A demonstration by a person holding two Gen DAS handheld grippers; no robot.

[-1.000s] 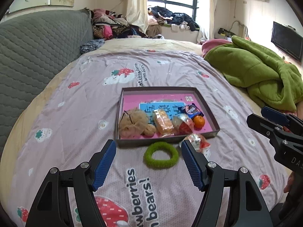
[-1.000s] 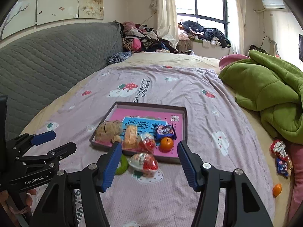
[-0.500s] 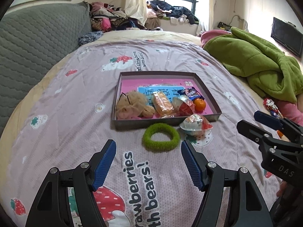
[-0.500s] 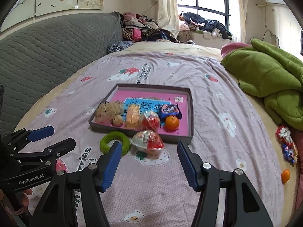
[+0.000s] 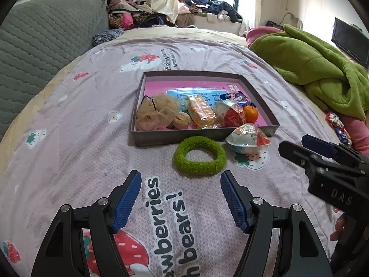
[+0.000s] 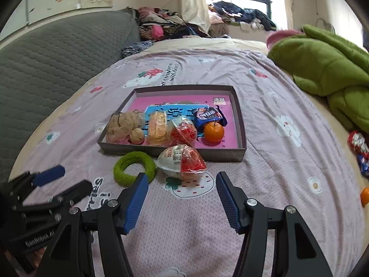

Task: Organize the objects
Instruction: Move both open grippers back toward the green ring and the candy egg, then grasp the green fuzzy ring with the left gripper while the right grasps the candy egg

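Observation:
A shallow grey tray with a pink floor [image 5: 263, 97] [image 6: 241, 124] lies on the bed, holding a beige mesh pouch [image 5: 156, 110], a wrapped cake [image 5: 200, 110], a red snack bag [image 6: 183, 133], an orange [image 6: 213, 132] and a blue cookie pack [image 6: 208, 114]. In front of it lie a green fuzzy ring [image 5: 199, 155] [image 6: 135, 168] and a wrapped egg-shaped snack [image 5: 248, 138] [image 6: 182, 160]. My left gripper [image 5: 181, 182] is open just short of the ring. My right gripper [image 6: 182, 184] is open just short of the snack.
A green blanket [image 5: 318, 69] is heaped at the right. A candy pack [image 6: 358, 145] and a small orange [image 6: 364, 195] lie at the bed's right edge. A grey headboard [image 5: 46, 34] runs along the left. Clothes are piled at the far end.
Both grippers have moved forward and down toward the ring and the wrapped snack, which now look larger and nearer. Both stay open. The objects have not moved.

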